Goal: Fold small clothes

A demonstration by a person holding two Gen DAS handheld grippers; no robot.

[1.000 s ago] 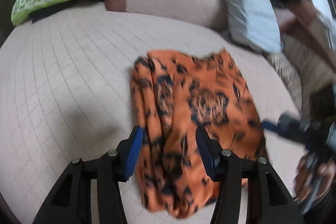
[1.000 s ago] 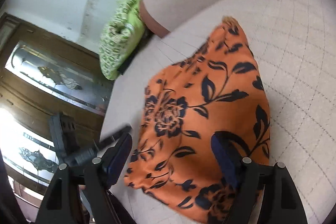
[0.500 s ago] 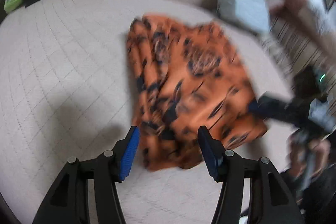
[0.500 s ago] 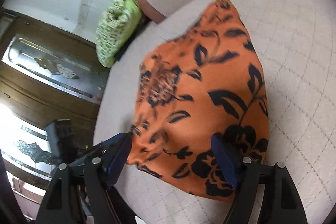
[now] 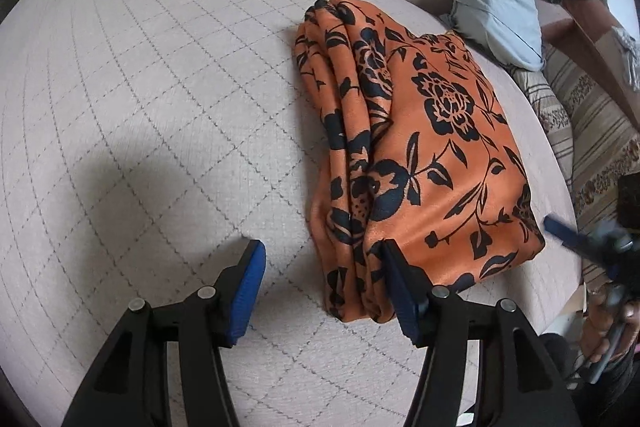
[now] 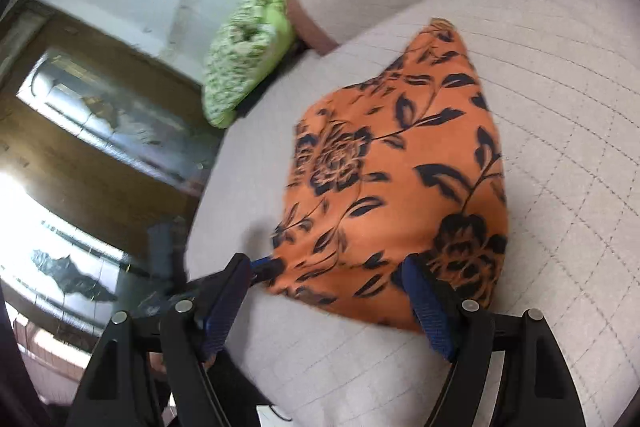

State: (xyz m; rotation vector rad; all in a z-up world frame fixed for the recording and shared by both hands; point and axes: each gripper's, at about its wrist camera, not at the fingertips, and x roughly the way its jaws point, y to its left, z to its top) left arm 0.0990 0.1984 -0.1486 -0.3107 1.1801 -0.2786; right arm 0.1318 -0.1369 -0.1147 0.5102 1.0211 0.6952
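Left gripper [image 5: 322,273] jaws wider, empty

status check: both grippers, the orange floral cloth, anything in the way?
Left gripper open, jaws just widened, nothing clamped. Right gripper open, empty. Orange floral cloth folded in layers, flat on quilted cushion. Nothing in the way.

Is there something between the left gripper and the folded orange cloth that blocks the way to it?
Nothing visible does. The left gripper is open just before the near edge of the orange floral cloth, with only bare quilted cushion under it.
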